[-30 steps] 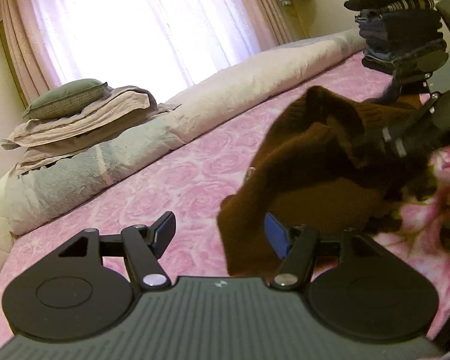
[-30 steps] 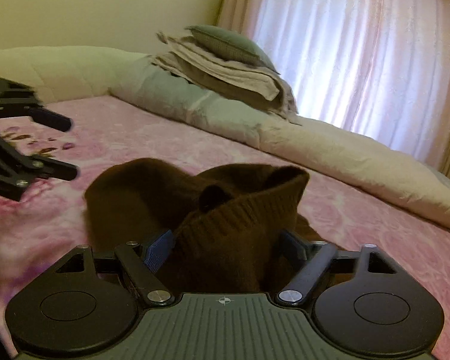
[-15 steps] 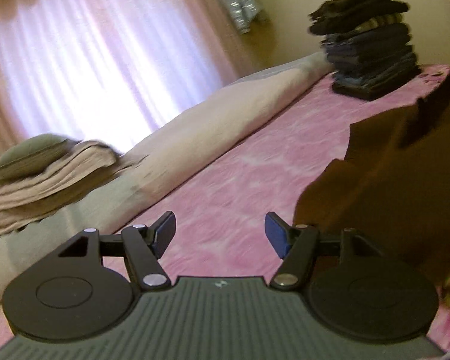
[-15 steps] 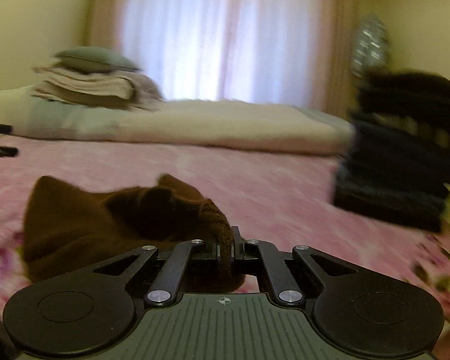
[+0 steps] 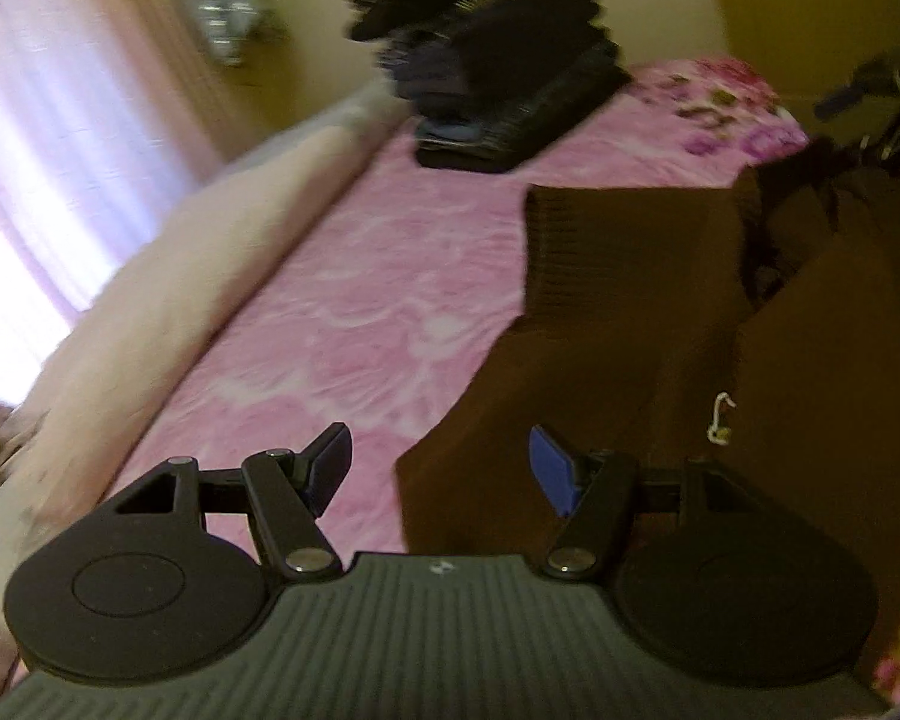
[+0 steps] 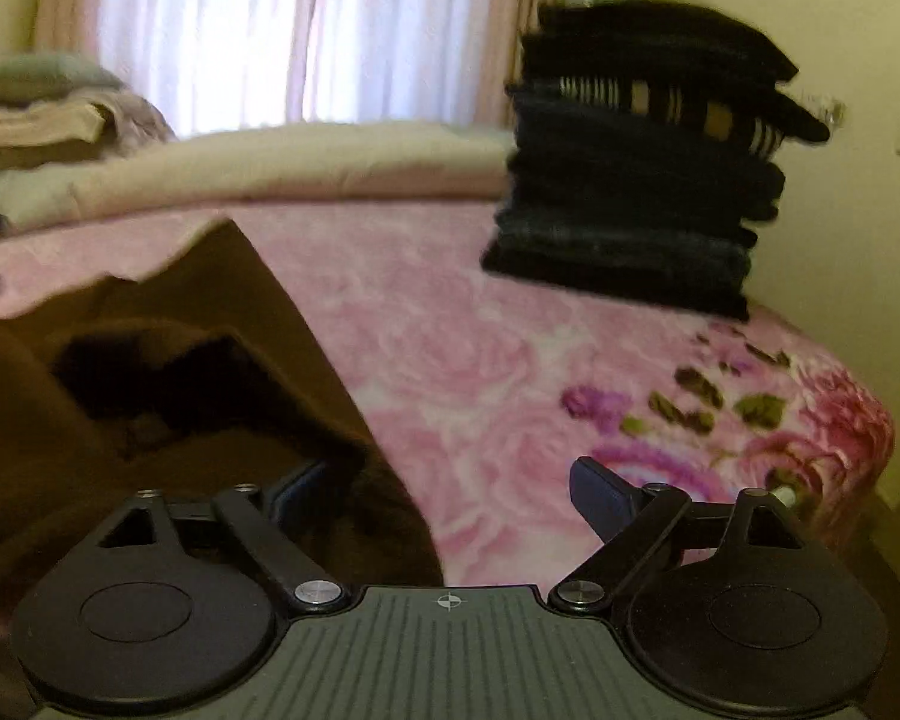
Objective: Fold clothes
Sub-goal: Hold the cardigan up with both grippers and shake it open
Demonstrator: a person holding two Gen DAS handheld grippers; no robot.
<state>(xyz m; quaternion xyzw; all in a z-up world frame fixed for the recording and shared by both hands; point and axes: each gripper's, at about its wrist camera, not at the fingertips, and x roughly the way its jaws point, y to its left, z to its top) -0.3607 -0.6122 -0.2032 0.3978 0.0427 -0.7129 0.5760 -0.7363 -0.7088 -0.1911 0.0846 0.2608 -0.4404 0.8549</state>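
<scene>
- The right gripper [image 6: 450,483], low in the right wrist view, stands with its jaws wide apart; they have just been opening, and nothing is pinched between them now; the pink bed cover [image 6: 498,372] shows through most of the gap, while the brown sweater's [image 6: 168,372] edge lies against the left-hand finger only
- Half a second earlier those same jaws were pressed together on a ribbed edge of the sweater; that edge is now let go, so I judge that one drag or lay-out of the garment is finished and the cloth rests on the bed on its own
- The sweater fills the left half of the right wrist view, spread in a broad slanting sheet with a dark hollow at its middle; a second ago it sat bunched in a heap straight ahead of the gripper
- The left gripper [image 5: 441,468], at the bottom centre of the left wrist view, is apart about halfway and empty, the same gap as in both earlier pictures; the sweater's lower corner [image 5: 660,360] lies behind its right-hand finger, not gripped
- In the left wrist view the sweater covers the right side of the frame; a small white loop shows on it at right of centre
- The stack of dark folded clothes [image 6: 636,168] now sits upper right in the right wrist view; a second ago it was out of that frame
- The picture is blurred and tilted, so fine folds cannot be told
</scene>
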